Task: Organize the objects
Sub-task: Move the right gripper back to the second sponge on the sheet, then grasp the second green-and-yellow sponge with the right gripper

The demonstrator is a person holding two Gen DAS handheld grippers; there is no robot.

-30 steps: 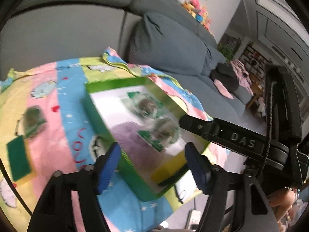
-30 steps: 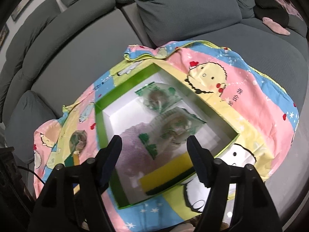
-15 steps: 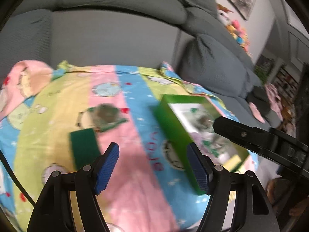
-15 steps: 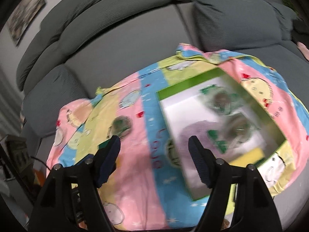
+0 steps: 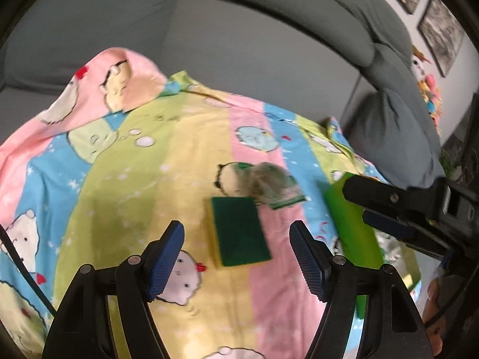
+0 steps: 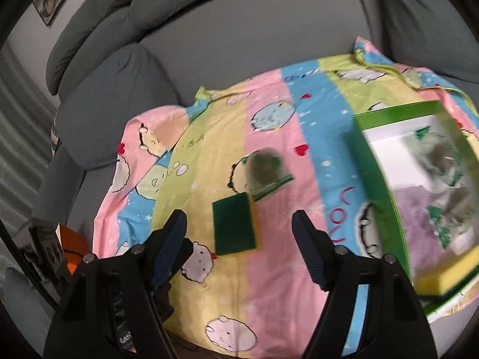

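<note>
A green-topped yellow sponge (image 5: 238,232) lies on the patterned cloth (image 5: 149,155), with a clear packet holding a dark scourer (image 5: 271,184) just beyond it. My left gripper (image 5: 238,255) is open and empty, hovering right in front of the sponge. In the right wrist view the sponge (image 6: 233,224) and packet (image 6: 265,172) lie ahead of my right gripper (image 6: 239,245), which is open and empty. The green box (image 6: 374,179) at the right holds two packets, a purple cloth (image 6: 416,212) and a yellow sponge (image 6: 446,272).
The cloth covers a grey sofa seat (image 5: 239,39) with grey cushions (image 6: 110,89) behind. The green box wall (image 5: 350,221) stands at the right in the left wrist view, partly behind the other gripper's black body (image 5: 419,206). Soft toys (image 5: 425,74) sit far right.
Both grippers have swung left, away from the green box, and now face the loose sponge and packet on the cloth. Both stay open and empty.
</note>
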